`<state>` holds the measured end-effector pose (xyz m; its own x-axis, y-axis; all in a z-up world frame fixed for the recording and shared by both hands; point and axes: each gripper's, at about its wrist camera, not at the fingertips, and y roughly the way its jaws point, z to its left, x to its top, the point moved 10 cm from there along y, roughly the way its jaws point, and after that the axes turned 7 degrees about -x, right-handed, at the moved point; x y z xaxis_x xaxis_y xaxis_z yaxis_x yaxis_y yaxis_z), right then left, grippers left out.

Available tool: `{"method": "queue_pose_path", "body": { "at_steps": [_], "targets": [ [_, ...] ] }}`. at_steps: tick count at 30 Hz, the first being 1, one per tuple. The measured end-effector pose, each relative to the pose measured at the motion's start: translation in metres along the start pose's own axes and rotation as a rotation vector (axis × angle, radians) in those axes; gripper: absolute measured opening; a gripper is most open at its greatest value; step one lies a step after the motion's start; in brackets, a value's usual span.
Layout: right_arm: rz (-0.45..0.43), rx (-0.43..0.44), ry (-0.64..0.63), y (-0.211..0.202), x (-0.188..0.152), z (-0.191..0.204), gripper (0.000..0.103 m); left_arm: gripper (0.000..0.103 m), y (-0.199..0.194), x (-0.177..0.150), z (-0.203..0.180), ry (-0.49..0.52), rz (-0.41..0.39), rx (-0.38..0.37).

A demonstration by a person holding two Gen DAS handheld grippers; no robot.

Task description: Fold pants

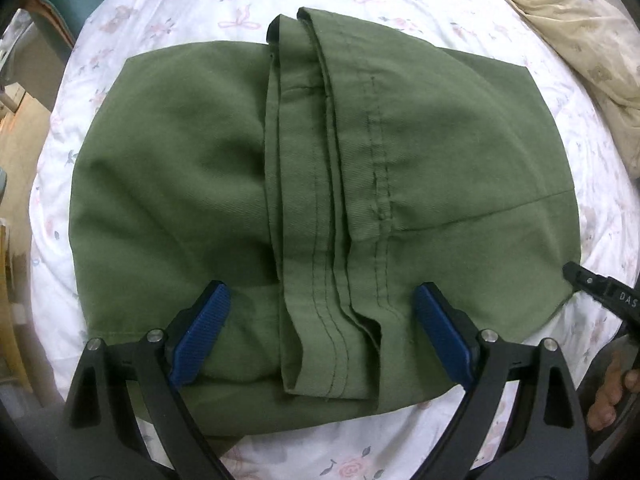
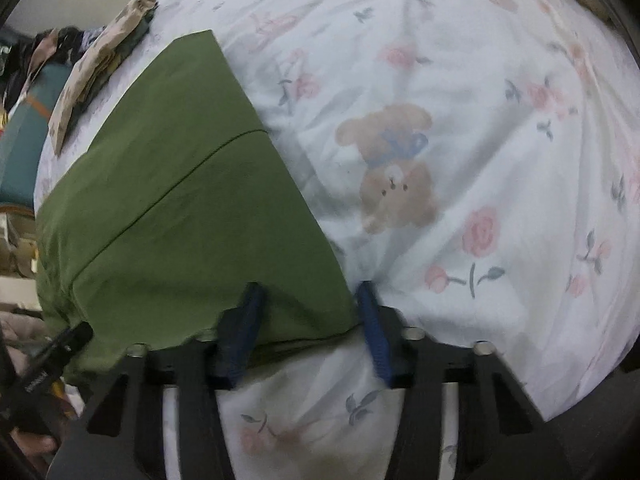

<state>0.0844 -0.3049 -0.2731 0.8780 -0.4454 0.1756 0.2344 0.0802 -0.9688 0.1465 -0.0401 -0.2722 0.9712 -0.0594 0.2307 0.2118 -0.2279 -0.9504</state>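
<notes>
The olive green pants (image 1: 200, 184) lie folded into a compact bundle on the flowered bed sheet (image 1: 400, 12). A hemmed leg end (image 1: 328, 320) lies across the top, running toward me. My left gripper (image 1: 320, 320) is open, its blue pads either side of that leg end, just above the near edge. In the right wrist view the pants (image 2: 180, 200) fill the left side. My right gripper (image 2: 310, 312) is open over the bundle's near right corner. The right gripper's black tip (image 1: 600, 284) shows at the right of the left wrist view.
A crumpled cream blanket (image 1: 580, 60) lies at the far right of the bed. A patterned folded cloth (image 2: 100, 76) lies beyond the pants at the far edge. The sheet's teddy bear print (image 2: 392, 160) marks open bed to the right. Furniture stands off the bed's left side.
</notes>
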Motion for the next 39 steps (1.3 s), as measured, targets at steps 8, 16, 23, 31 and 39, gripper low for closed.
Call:
{"method": "queue_pose_path", "body": {
  "at_steps": [8, 16, 23, 31, 39],
  "targets": [
    [-0.169, 0.146, -0.027, -0.064, 0.020, 0.027, 0.006, 0.092, -0.015, -0.008, -0.003, 0.005, -0.004, -0.034],
    [-0.374, 0.389, -0.234, -0.145, 0.010, 0.089, 0.004, 0.092, -0.099, 0.021, -0.011, -0.047, -0.134, -0.131],
    [-0.393, 0.507, -0.429, -0.157, -0.010, 0.154, 0.004, 0.092, -0.136, 0.077, -0.093, 0.018, -0.105, -0.289],
    [-0.357, 0.560, -0.496, -0.155, -0.026, 0.171, 0.004, 0.058, -0.080, 0.105, -0.182, 0.312, 0.071, -0.134],
    [-0.275, 0.621, -0.435, -0.148, -0.026, 0.166, 0.009, 0.009, -0.090, 0.100, -0.153, 0.287, 0.039, -0.204]
  ]
}}
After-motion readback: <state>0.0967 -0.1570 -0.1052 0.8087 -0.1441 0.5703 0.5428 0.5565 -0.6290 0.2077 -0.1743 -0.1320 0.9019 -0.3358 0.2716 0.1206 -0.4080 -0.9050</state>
